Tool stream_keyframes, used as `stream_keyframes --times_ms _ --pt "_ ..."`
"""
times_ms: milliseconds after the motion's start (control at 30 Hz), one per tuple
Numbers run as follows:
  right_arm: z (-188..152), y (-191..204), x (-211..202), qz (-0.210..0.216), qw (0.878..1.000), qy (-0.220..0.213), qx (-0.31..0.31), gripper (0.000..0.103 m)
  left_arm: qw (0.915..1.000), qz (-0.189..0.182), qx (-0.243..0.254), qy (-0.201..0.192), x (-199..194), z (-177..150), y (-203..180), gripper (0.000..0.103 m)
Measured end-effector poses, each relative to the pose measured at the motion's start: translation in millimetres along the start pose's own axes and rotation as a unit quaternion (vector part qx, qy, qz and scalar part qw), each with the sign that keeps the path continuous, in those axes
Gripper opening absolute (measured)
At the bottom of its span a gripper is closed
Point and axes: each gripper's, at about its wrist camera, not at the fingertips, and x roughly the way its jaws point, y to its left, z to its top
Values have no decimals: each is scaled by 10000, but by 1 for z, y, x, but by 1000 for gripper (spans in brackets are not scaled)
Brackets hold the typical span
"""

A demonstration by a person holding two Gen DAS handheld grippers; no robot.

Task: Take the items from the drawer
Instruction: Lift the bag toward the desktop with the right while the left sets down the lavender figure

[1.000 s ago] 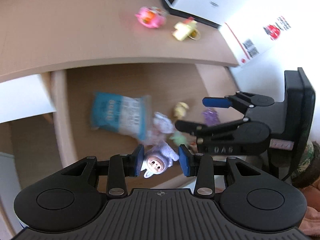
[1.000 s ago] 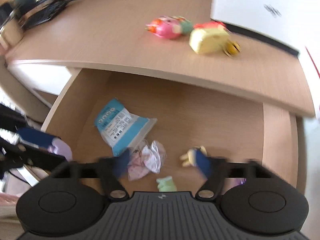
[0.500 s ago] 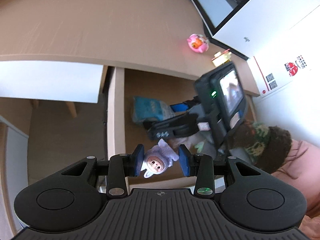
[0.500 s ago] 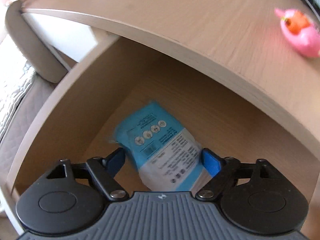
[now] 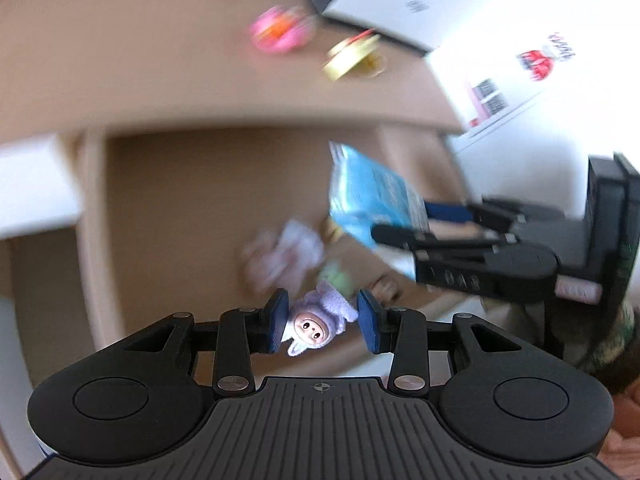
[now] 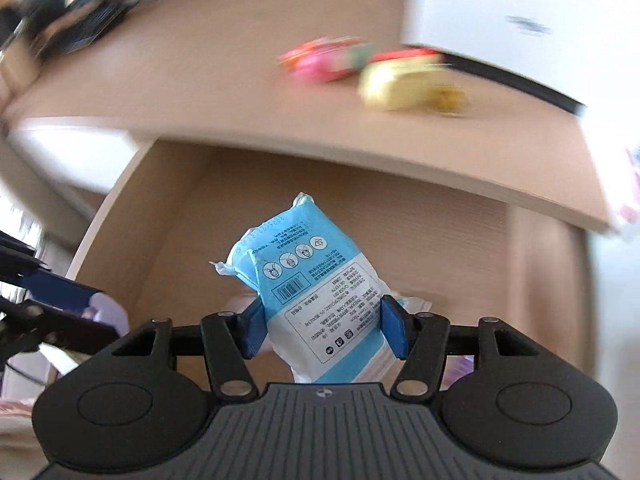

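Left wrist view: the left gripper (image 5: pixel 323 326) hangs above the open drawer (image 5: pixel 208 216), its jaws set fairly wide around a small lilac plush doll (image 5: pixel 316 322). The left pad touches the doll's hood, while a gap seems to show at the right pad, so the hold looks loose and a jolt could drop the doll back in. Below, a crumpled pale wrapper (image 5: pixel 286 254) and a small green item (image 5: pixel 338 278) lie blurred on the drawer floor. The right gripper (image 5: pixel 404 220) reaches in from the right with a blue packet (image 5: pixel 368 200), close enough for the two tools to knock together.

Right wrist view: the right gripper (image 6: pixel 323 330) has just been closing its jaws, and both pads now press the lower half of the blue packet (image 6: pixel 316 292), lifted clear of the drawer (image 6: pixel 400 236). The soft packet stands tall above the pads and could sag or slip through. Ahead, the surface (image 6: pixel 200 84) overhangs the drawer, so a careless lift risks catching its edge. A pink toy (image 6: pixel 320 64) and a yellow toy (image 6: pixel 404 84) sit there, leaving less room to set things down.
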Motion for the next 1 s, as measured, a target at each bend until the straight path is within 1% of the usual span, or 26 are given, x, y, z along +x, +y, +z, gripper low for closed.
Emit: stream_keyframes --times_ms 100,133,167,300,367,400,433,467,500,567,633,700,767,833,933,1000 --pt "-4 -28 -24 -199 9984 -257 459 58 9979 17 441 -473 3 35 -29 42" --pt "-2 -42 -29 -242 9975 -345 566 58 9966 -32 515 -639 5 48 -38 42" --pt "-4 -47 -29 -285 9966 -421 643 58 9951 -92 555 -807 7 63 -46 42" --pt "-3 -65 -38 -536 9933 -656 780 58 9878 -101 795 -1339 32 122 -84 42" --pt "-1 -69 -39 -628 9923 -712 797 58 9826 -111 959 -1586 47 145 -101 42" --pt "-1 -72 -39 -646 9919 -737 807 58 9783 -38 1110 -1751 54 154 -109 42" --pt "-1 -74 -39 -655 9914 -759 836 58 9726 167 1332 -1896 64 160 -118 42" --pt "-1 -77 -38 -664 9908 -759 899 58 9687 424 1537 -1905 77 165 -125 42" --pt "-3 -78 -36 -664 9902 -725 994 58 9662 662 1707 -1817 90 170 -131 42" --pt "-9 -85 -39 -619 9901 -701 1050 58 9660 792 1754 -1728 107 174 -134 42" --pt "-14 -87 -37 -639 9899 -713 1048 58 9661 836 1697 -1759 112 175 -135 42" --pt "-16 -90 -32 -655 9898 -684 1068 58 9671 720 1581 -1858 105 173 -134 42" --pt "-18 -95 -28 -647 9888 -689 1152 58 9688 482 1268 -2075 86 166 -128 42" --pt "-17 -100 -27 -625 9876 -733 1242 58 9701 291 1011 -2189 64 152 -116 42" --pt "-11 -102 -26 -676 9863 -878 1223 58 9711 374 858 -2194 32 115 -94 42" --pt "-4 -102 -25 -804 9855 -987 1124 58 9740 454 706 -2103 17 89 -78 42"
